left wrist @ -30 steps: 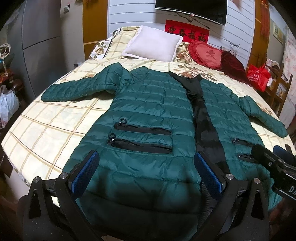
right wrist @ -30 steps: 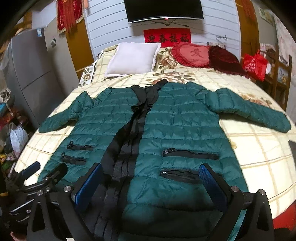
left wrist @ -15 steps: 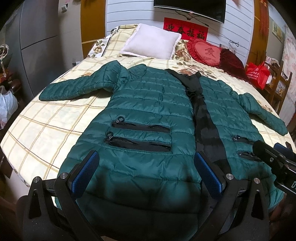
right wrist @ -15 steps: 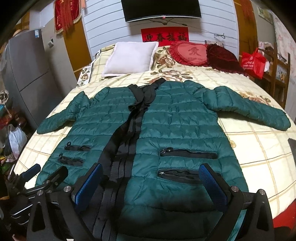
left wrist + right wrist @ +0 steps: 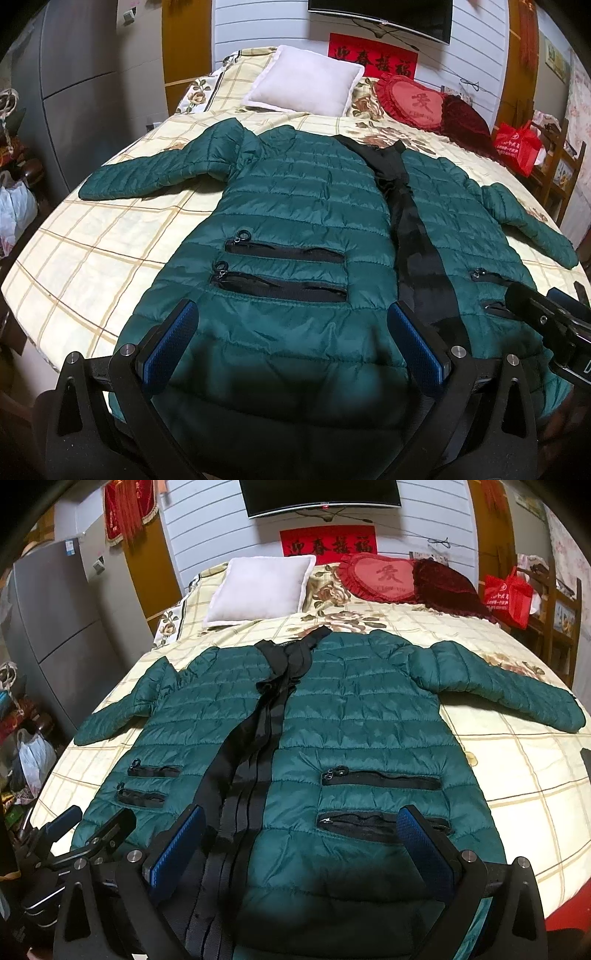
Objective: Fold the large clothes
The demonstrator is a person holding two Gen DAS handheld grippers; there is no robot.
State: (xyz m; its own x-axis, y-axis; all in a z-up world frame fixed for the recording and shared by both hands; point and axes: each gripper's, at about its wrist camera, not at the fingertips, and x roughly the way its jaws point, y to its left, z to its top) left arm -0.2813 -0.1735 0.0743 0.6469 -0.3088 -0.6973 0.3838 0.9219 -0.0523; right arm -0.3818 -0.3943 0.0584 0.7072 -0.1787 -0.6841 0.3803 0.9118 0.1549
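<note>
A dark green quilted jacket (image 5: pixel 295 206) (image 5: pixel 354 716) lies flat, front up, on the bed, both sleeves spread out sideways. A black zipper band (image 5: pixel 410 236) (image 5: pixel 255 746) runs down its middle, and black zip pockets sit on each side. My left gripper (image 5: pixel 291 343) hovers open over the hem of the left front panel. My right gripper (image 5: pixel 303 842) is open above the hem of the right front panel, near the zipper band. Nothing is between either pair of blue pads. The left gripper's body also shows in the right wrist view's lower left corner (image 5: pixel 92 842).
The bed (image 5: pixel 92 240) has a cream checked cover. A white pillow (image 5: pixel 306 88), a red heart cushion (image 5: pixel 417 103) and a dark red cushion (image 5: pixel 465 118) lie at its head. A red bag (image 5: pixel 517 147) on a wooden chair stands right; plastic bags (image 5: pixel 14 210) left.
Both grippers have tilted and moved slightly forward over the jacket's hem; the jacket has not moved and both stay open.
</note>
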